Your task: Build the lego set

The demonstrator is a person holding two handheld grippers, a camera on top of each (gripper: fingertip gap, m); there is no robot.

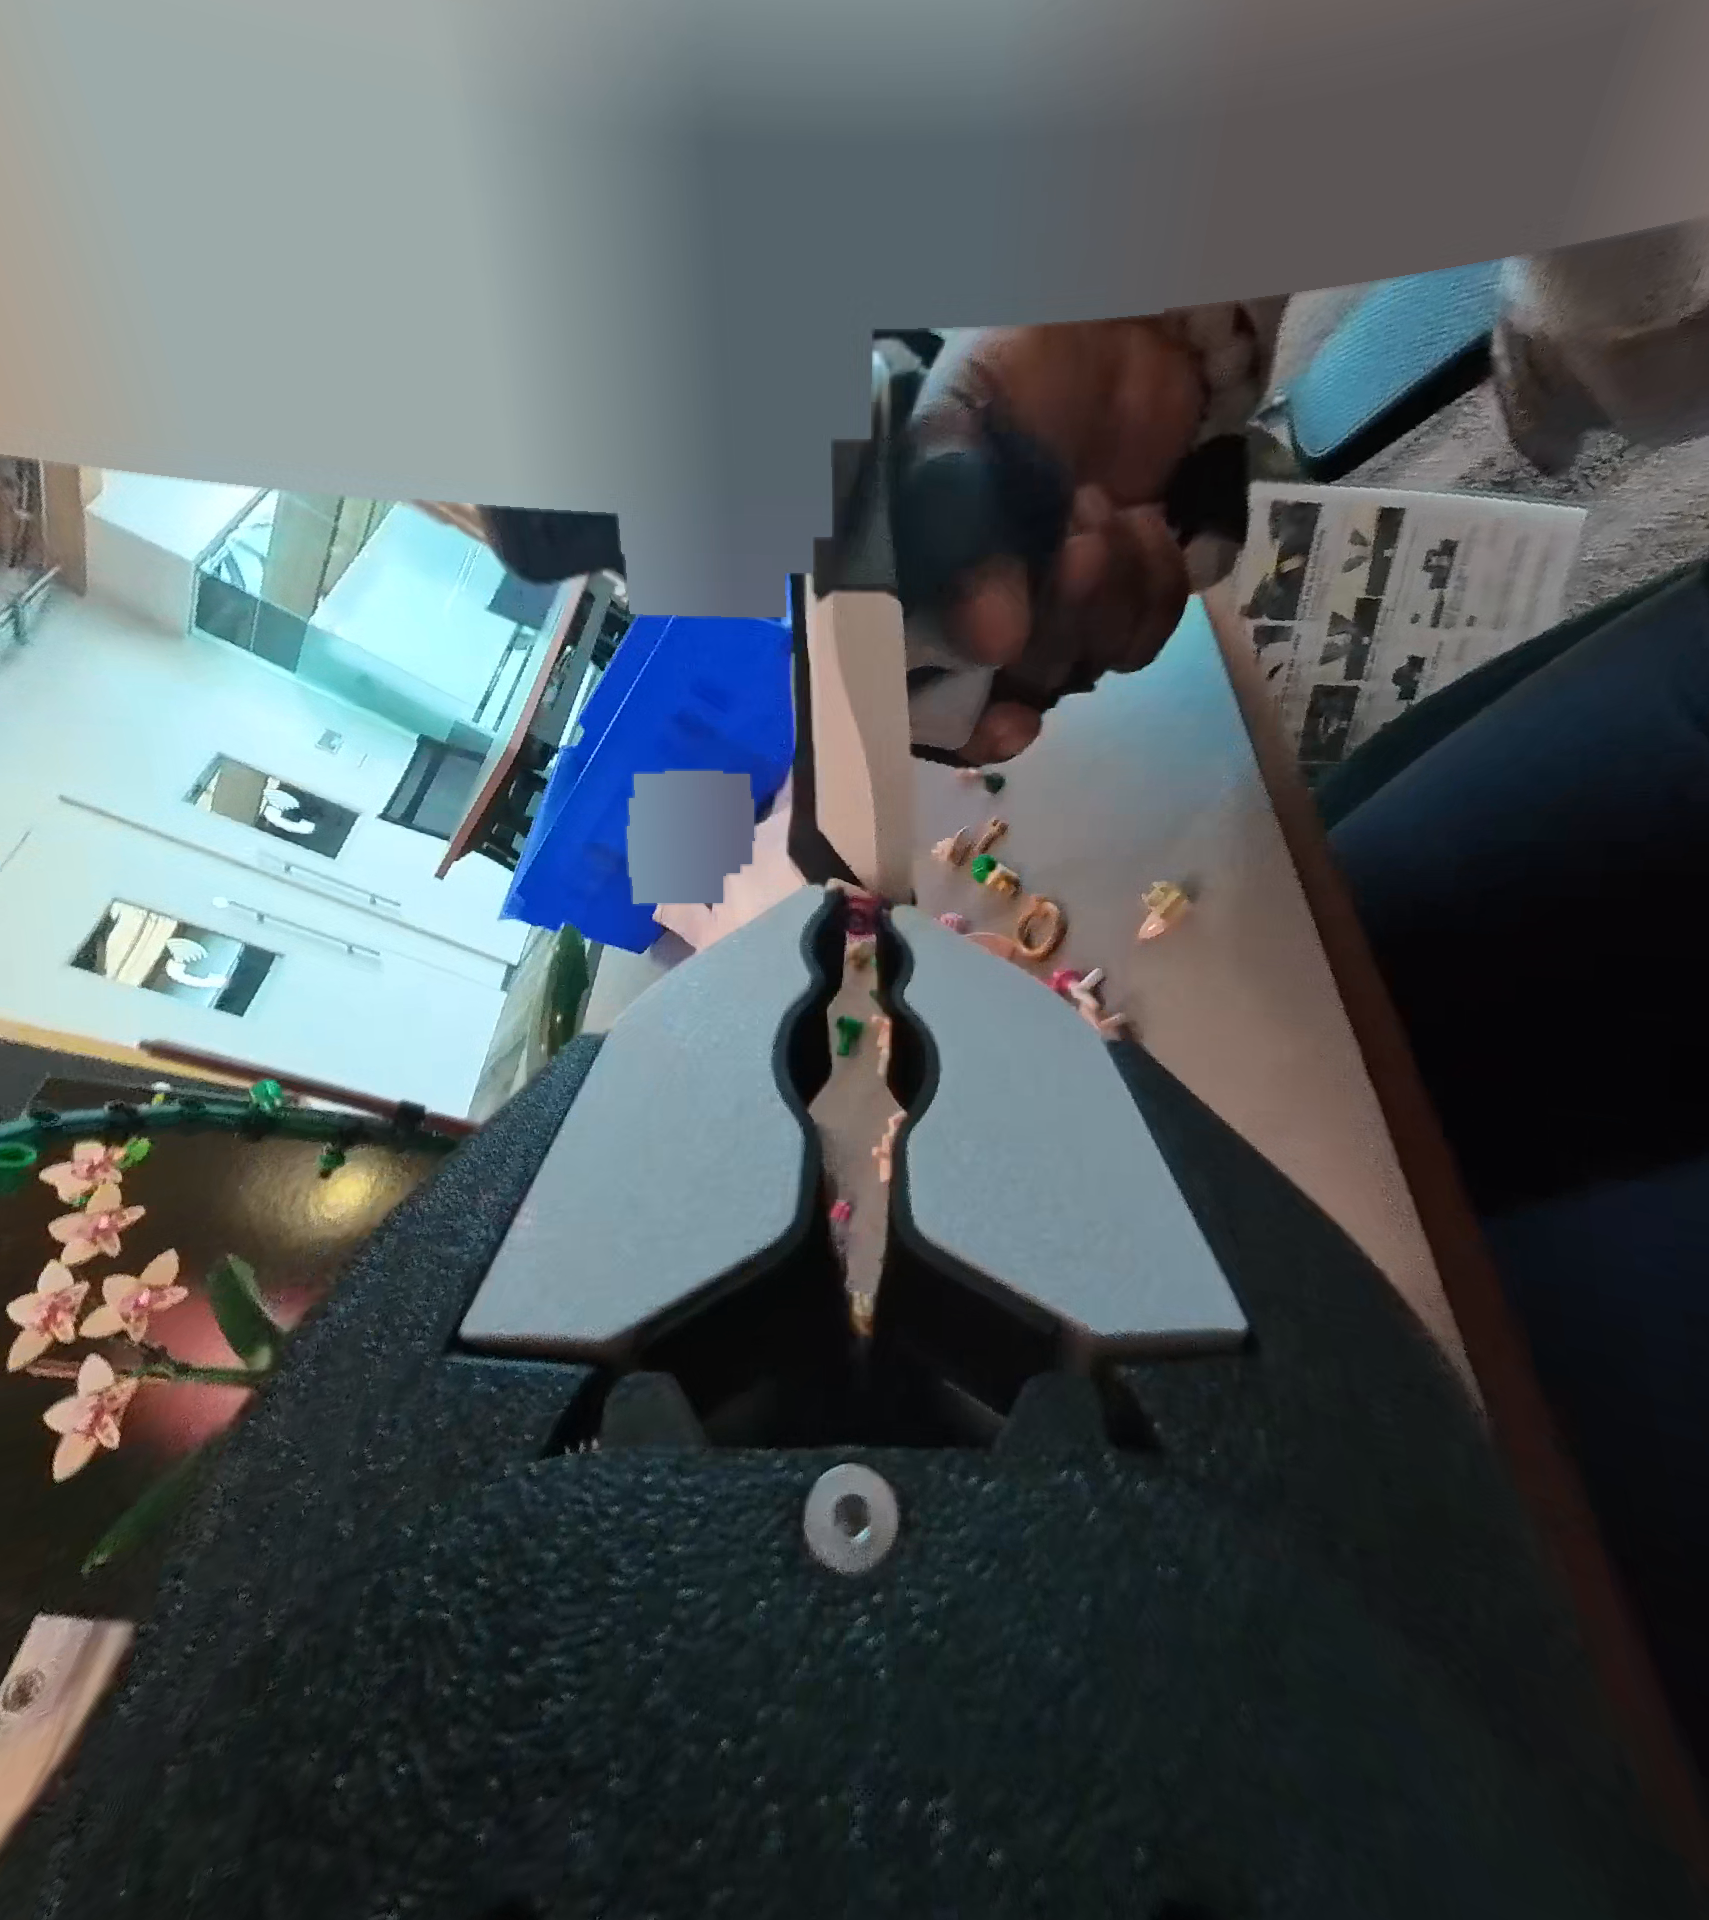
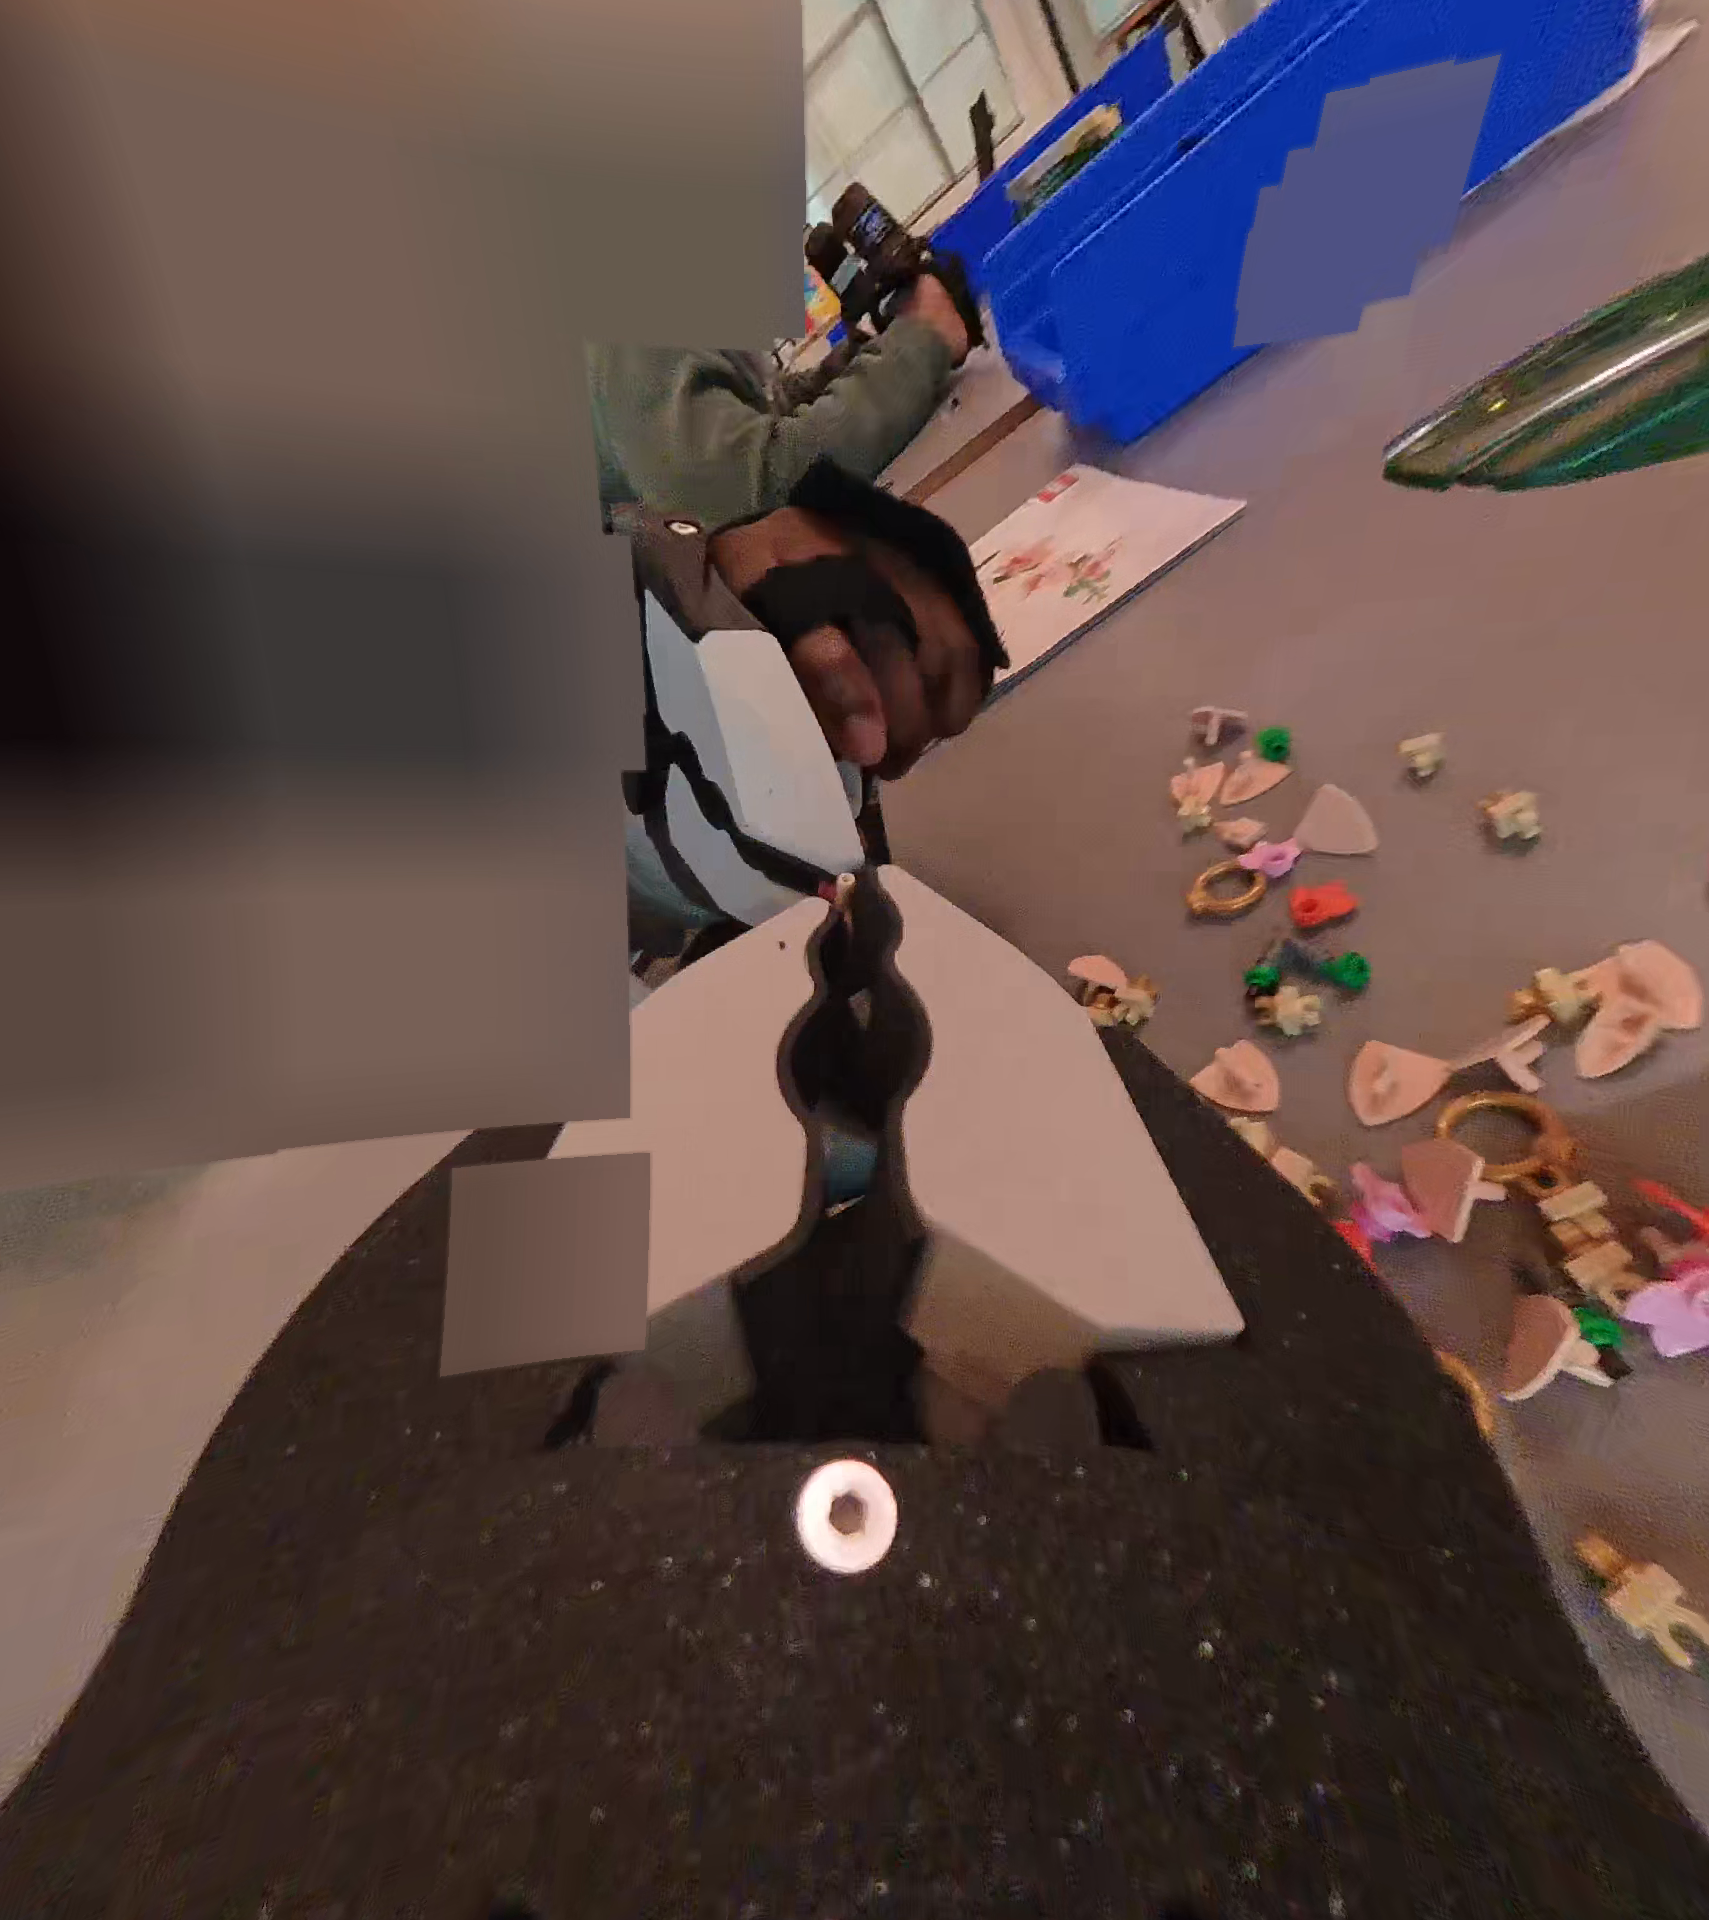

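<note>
Left tongs (image 1: 868,920): nearly closed, pinching a small dark pink piece (image 1: 860,914) at the tips.
Right tongs (image 2: 855,902): nearly closed on a thin white peg (image 2: 844,891).
Loose lego pieces (image 2: 1432,1039): scattered on the tabletop (image 2: 1452,623), at 3 o'clock of the right tongs.
Blue bin (image 2: 1193,260): at 1 o'clock.

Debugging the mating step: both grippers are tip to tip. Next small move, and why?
Probably ease the right gripper slightly forward to seat its small white piece against the magenta piece held by the left gripper. Both look shut on their parts, and the tips nearly touch.
</note>
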